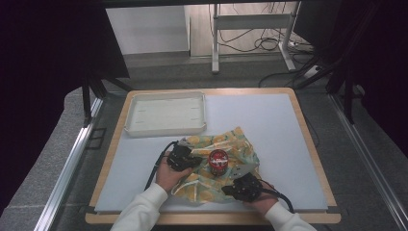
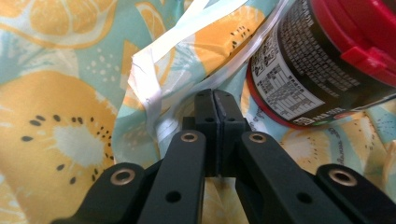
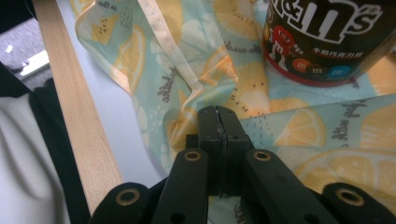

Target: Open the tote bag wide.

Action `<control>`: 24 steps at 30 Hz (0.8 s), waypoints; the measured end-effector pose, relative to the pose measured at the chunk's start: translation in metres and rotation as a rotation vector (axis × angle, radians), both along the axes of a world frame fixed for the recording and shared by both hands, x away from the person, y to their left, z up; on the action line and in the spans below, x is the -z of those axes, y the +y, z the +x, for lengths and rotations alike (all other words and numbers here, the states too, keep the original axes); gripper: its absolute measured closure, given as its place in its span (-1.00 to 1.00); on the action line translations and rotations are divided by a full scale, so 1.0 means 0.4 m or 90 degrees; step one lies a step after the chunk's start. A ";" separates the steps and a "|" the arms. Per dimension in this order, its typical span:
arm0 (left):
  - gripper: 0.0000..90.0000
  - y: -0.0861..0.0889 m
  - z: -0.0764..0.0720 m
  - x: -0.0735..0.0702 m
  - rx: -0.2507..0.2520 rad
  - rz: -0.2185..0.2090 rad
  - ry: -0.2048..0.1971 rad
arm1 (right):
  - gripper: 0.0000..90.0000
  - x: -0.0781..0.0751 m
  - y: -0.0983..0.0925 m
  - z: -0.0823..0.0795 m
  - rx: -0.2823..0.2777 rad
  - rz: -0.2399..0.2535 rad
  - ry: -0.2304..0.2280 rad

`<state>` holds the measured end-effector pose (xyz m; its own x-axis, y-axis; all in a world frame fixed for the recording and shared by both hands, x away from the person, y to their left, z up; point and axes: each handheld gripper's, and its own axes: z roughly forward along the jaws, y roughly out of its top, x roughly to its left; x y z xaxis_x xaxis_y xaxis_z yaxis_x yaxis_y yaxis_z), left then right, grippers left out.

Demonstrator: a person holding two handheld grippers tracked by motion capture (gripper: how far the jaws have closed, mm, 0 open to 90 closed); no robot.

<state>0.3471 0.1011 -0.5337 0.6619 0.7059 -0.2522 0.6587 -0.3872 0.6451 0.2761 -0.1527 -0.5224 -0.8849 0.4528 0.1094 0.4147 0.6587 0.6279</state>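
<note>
1. Grey flooring, cables and a metal stand frame surround a wood-edged table [image 1: 308,144] with a pale top in the high view. A white tray [image 1: 166,115] sits at its far left. A fruit-print cloth [image 1: 240,144] lies spread near the front edge, a red-lidded candy jar [image 1: 218,161] standing on it. The left gripper [image 1: 192,161] rests at the cloth's left side, the right gripper [image 1: 230,188] at its near edge.

2. Left gripper view: the left gripper's [image 2: 215,100] jaws are pressed together, tips against a raised fold of the cloth [image 2: 60,93]; whether fabric is pinched cannot be told. The jar [image 2: 317,60] stands just beside, upper right.

3. Right gripper view: the right gripper's [image 3: 218,116] jaws meet, nothing visibly between them, over the cloth [image 3: 187,60]. The jar [image 3: 327,37] stands beyond them.
</note>
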 end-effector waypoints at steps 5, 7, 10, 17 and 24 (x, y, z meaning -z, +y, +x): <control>1.00 0.004 0.001 -0.002 0.003 0.002 0.003 | 0.98 -0.006 0.004 -0.004 -0.007 -0.008 -0.014; 1.00 0.003 0.001 0.000 0.003 0.002 0.004 | 0.98 -0.006 0.004 -0.004 -0.008 -0.010 -0.013; 0.99 0.002 0.001 0.000 0.003 0.002 0.004 | 0.98 -0.003 0.008 -0.005 -0.010 -0.013 -0.012; 0.98 0.005 -0.003 -0.010 -0.002 -0.008 -0.004 | 0.98 -0.019 0.007 -0.006 -0.010 -0.003 -0.023; 0.95 0.032 -0.020 -0.056 -0.007 -0.052 -0.020 | 0.98 -0.066 -0.008 0.001 0.012 0.045 -0.062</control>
